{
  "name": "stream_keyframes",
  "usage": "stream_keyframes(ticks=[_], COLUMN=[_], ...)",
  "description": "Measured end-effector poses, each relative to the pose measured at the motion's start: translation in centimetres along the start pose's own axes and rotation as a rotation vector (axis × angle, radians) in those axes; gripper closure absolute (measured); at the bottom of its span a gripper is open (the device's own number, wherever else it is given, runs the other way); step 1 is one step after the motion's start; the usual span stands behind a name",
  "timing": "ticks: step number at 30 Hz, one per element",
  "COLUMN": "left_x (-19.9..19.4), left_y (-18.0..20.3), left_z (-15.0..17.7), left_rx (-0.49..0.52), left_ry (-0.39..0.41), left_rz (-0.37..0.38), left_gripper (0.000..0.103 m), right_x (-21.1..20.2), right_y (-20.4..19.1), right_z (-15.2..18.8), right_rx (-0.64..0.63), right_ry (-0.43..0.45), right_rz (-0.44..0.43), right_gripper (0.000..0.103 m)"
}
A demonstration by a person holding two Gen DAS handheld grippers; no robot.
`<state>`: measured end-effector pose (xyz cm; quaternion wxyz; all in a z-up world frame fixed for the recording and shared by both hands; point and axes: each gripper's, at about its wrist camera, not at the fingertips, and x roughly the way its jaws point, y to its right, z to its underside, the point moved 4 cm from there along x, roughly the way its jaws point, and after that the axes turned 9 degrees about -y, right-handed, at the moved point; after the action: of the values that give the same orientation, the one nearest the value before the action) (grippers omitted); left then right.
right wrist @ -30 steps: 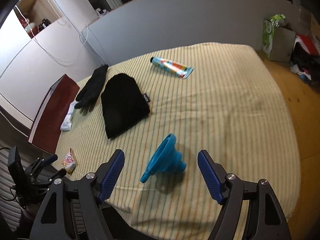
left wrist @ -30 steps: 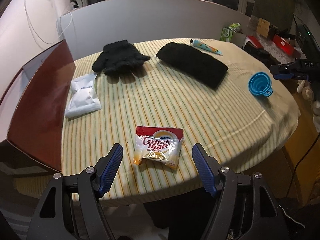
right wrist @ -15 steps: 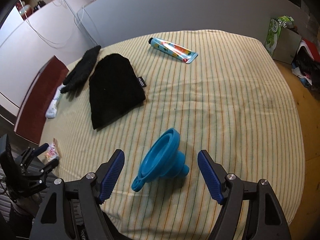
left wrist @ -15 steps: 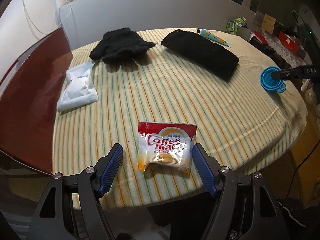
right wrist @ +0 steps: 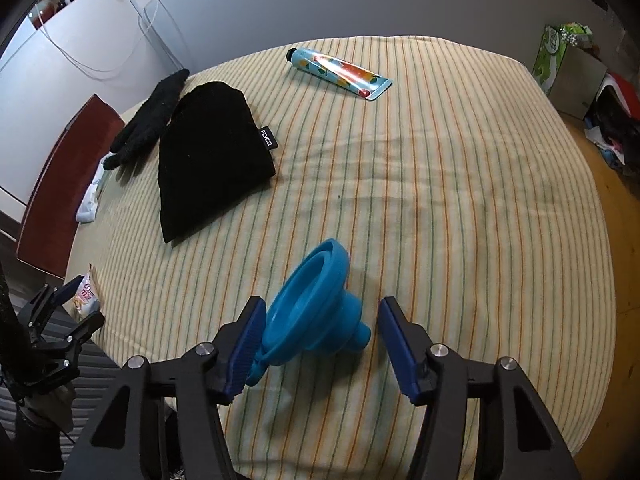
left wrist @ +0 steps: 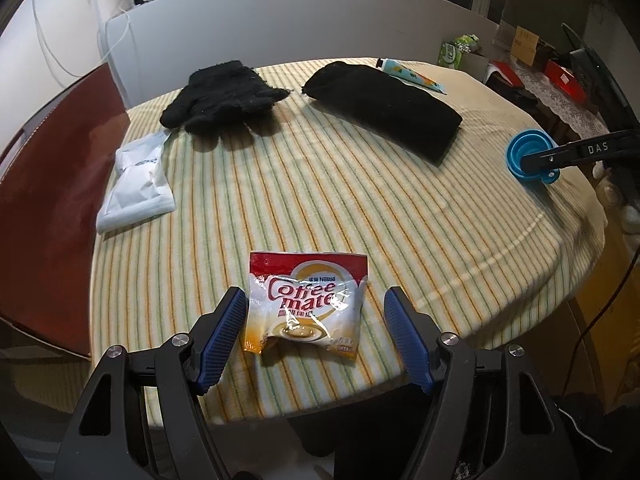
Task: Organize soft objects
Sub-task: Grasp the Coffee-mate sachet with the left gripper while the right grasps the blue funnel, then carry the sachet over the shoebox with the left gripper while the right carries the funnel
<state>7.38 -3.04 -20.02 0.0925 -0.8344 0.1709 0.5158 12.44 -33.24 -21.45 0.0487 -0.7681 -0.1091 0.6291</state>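
Coffee-mate sachet (left wrist: 306, 304) lies flat near the table's (left wrist: 400, 216) front edge between my left claw's (left wrist: 314, 332) spread jaws, while my right claw (right wrist: 322, 340), closing but not yet pinching, straddles the blue collapsible funnel (right wrist: 310, 312).

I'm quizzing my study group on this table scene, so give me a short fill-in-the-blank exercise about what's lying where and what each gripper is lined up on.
1. The left gripper straddles a ____ sachet.
2. The collapsible funnel between the right gripper's fingers is coloured ____.
3. The black beanie lies between the printed tube and the black ____.

Missing words: Coffee-mate; blue; glove
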Motion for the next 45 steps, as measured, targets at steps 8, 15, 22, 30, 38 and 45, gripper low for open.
stream_keyframes(ticks=[8,15,22,30,38,45], left_x=[-0.2,-0.5,-0.5,-0.4,-1.7,-4.3], left_y=[0.3,-0.2,-0.6,-1.0,-1.5,-2.0], left_z=[0.0,-0.1,-0.2,-0.4,-0.4,-1.7], left_rx=[0.011,-0.030,-0.066,-0.076,-0.111,-0.114], left_ry=[0.010,0.016,0.024,0.025,0.067,0.126], left_rz=[0.007,0.036,0.053,0.034,0.050,0.052], left_gripper=[0.048,0.057,0.060,0.062,0.063,0.063], right_x=[-0.3,-0.9,-2.2,-2.7,-2.7,-4.3], right_y=[0.1,0.9,1.6,0.6,0.1,-1.2], right_z=[0.1,0.3,0.5,0.3,0.3,-0.1], right_rx=[0.011,0.048,0.069,0.039,0.027,0.001], right_ry=[0.005,0.023,0.061,0.088,0.091,0.123], right_rz=[-0.025,-0.071,-0.073,-0.040,-0.045,-0.051], right_gripper=[0.057,0.059,0.059,0.059,0.059,0.059])
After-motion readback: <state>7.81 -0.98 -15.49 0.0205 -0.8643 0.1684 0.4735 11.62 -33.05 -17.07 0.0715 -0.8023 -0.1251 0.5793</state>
